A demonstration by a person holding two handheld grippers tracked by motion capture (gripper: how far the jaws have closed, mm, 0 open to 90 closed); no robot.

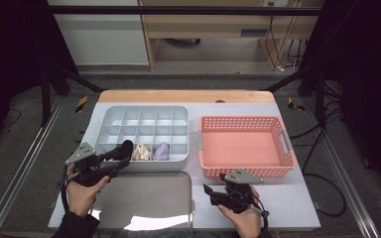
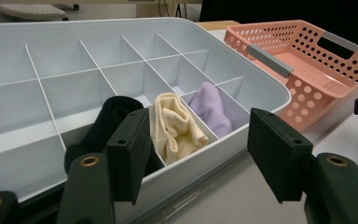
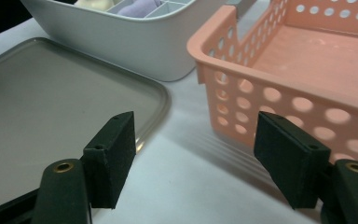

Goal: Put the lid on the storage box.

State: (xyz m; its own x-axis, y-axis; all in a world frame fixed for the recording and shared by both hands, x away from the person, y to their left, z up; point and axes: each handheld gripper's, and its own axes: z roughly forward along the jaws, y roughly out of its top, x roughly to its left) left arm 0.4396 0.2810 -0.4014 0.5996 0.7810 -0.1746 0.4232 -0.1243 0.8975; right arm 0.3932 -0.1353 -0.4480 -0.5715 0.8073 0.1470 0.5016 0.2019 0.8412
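Left gripper [image 2: 196, 154]: fingers apart, empty, at black sock [image 2: 109, 119].
Right gripper [image 3: 193, 158]: fingers apart, empty.
Lid [image 1: 144, 198]: six o'clock of organizer [image 1: 144, 111].
Advice: grip lid's edge evenly.

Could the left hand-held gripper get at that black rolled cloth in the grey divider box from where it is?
Probably yes. The left hand-held gripper stands open right at the box's near wall, the black roll just beyond its jaws, with nothing lying over that compartment.
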